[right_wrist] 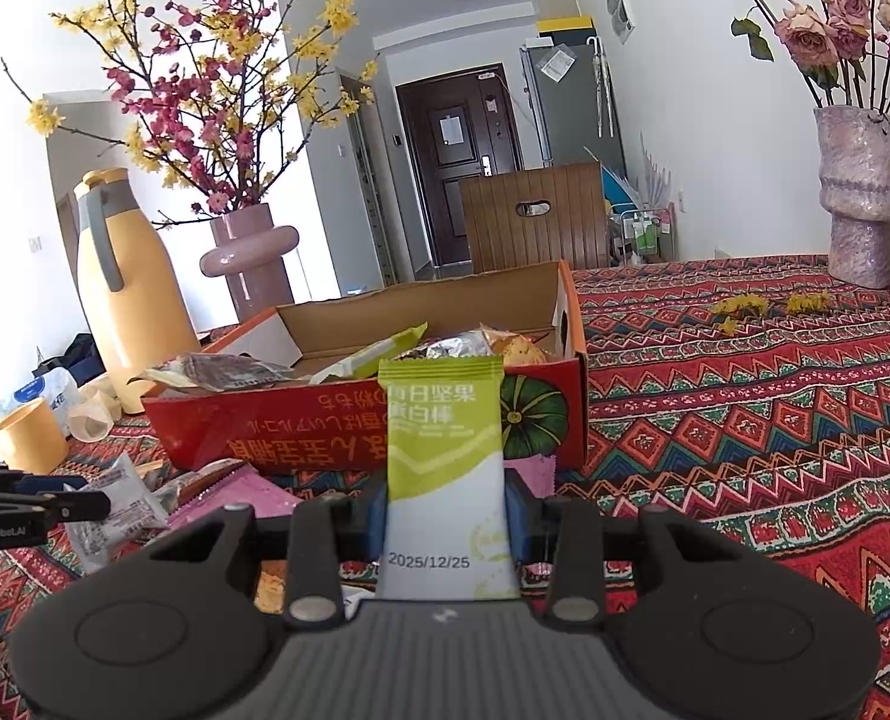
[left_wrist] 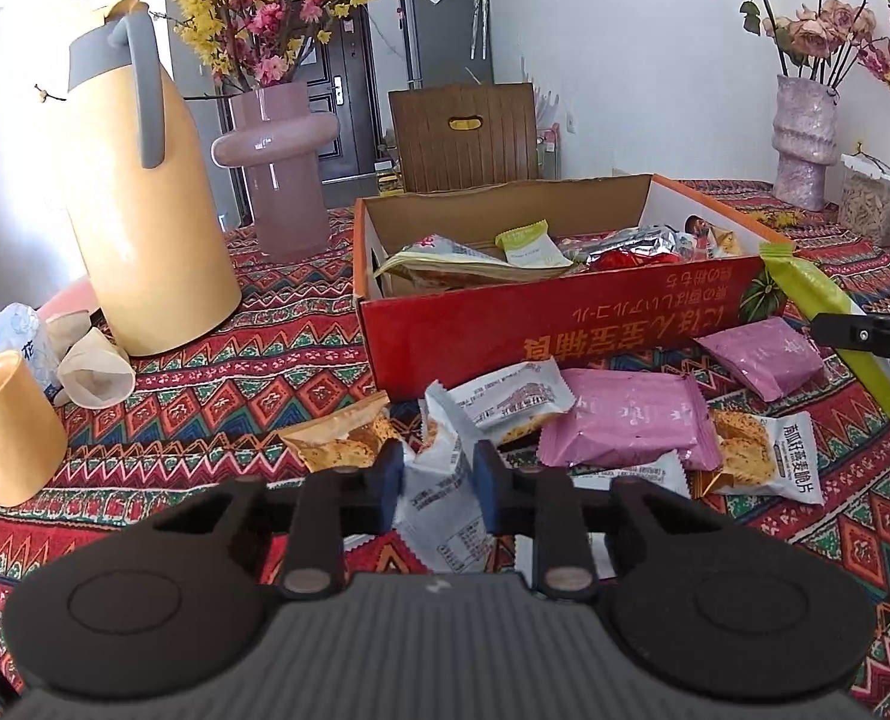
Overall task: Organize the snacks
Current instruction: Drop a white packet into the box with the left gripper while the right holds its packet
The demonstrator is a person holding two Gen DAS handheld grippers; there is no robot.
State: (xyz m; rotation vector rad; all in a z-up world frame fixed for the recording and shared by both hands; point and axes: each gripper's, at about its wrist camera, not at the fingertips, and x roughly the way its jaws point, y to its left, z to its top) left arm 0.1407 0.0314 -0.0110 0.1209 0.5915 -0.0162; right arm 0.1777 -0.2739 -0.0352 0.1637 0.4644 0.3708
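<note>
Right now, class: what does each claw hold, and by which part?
Left claw: grey-white snack packet, pinched across its middle. Right claw: green-and-white bar wrapper, gripped at its lower white half.

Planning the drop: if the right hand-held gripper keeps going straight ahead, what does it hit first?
Probably the red box: its front wall lies dead ahead of the right hand-held gripper and its green bar; depth uncertain.

Cut off by the left edge, beside the yellow jug [left_wrist: 145, 228]: yellow mug [left_wrist: 7, 429] and a blue-labelled bag [left_wrist: 7, 339]. Half buried behind the red box [left_wrist: 559, 324] wall: packets inside, prints unreadable. Hidden under the pink packet [left_wrist: 628, 420]: part of a cracker packet [left_wrist: 769, 456].
</note>
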